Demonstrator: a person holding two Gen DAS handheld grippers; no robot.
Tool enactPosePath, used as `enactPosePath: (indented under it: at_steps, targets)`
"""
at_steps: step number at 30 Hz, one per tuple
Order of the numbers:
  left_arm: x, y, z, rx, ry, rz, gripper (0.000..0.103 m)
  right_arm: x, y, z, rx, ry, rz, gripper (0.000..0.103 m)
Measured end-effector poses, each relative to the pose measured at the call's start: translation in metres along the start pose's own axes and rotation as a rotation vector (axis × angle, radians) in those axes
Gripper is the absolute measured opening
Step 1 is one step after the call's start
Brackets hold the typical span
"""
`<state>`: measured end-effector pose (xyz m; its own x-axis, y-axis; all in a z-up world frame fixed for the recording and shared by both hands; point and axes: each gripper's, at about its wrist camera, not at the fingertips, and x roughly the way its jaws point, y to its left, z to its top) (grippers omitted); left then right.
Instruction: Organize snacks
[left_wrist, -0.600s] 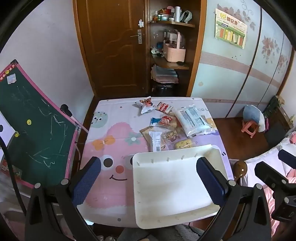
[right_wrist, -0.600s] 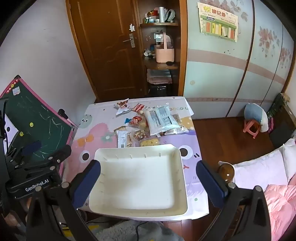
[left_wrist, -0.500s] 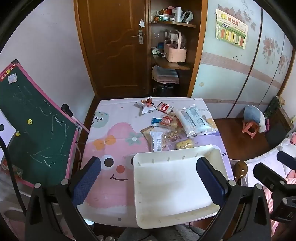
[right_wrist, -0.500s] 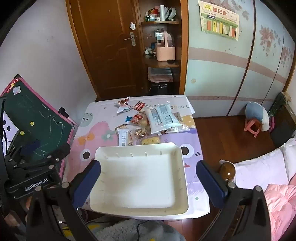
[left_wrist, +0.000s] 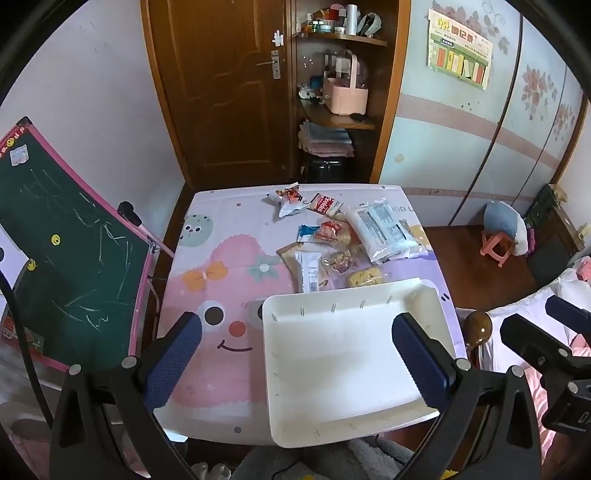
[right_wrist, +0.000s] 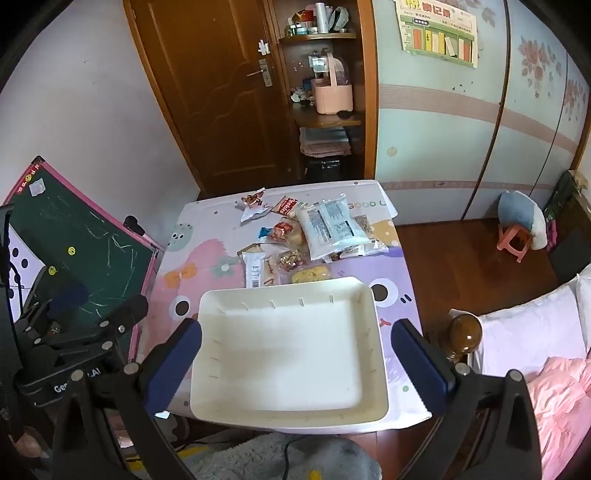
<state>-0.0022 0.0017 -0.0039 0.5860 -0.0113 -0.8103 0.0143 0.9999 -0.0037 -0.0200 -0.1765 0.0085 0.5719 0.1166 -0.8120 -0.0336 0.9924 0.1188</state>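
little is changed since the earlier frames beyond a slight camera drift; the white tray (right_wrist: 291, 402) is kept at the table's (left_wrist: 207, 221) near edge; the snack packets (left_wrist: 332, 240) are heaped just behind it; the left gripper (left_wrist: 297, 356) and right gripper (right_wrist: 295, 363) are held wide apart, gripping nothing

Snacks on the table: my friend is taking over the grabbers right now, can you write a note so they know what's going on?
Left gripper: open, empty, above the table.
Right gripper: open, empty, above the white tray.
The tray sits at the table's near edge with nothing in it.
Snack packets lie in a loose pile beyond the tray, the big clear bag among them.
Done: nothing sorted yet.
Left: every packet, probably into the tray.
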Motion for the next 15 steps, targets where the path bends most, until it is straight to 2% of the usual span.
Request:
enactPosePath:
  at_steps: [15]
  targets:
    - [0.0061,-0.0030,-0.0010,0.003,0.015,-0.016,0.102,-0.0023,0.0016,0.0018,-0.029,-0.023,-0.006,0.102]
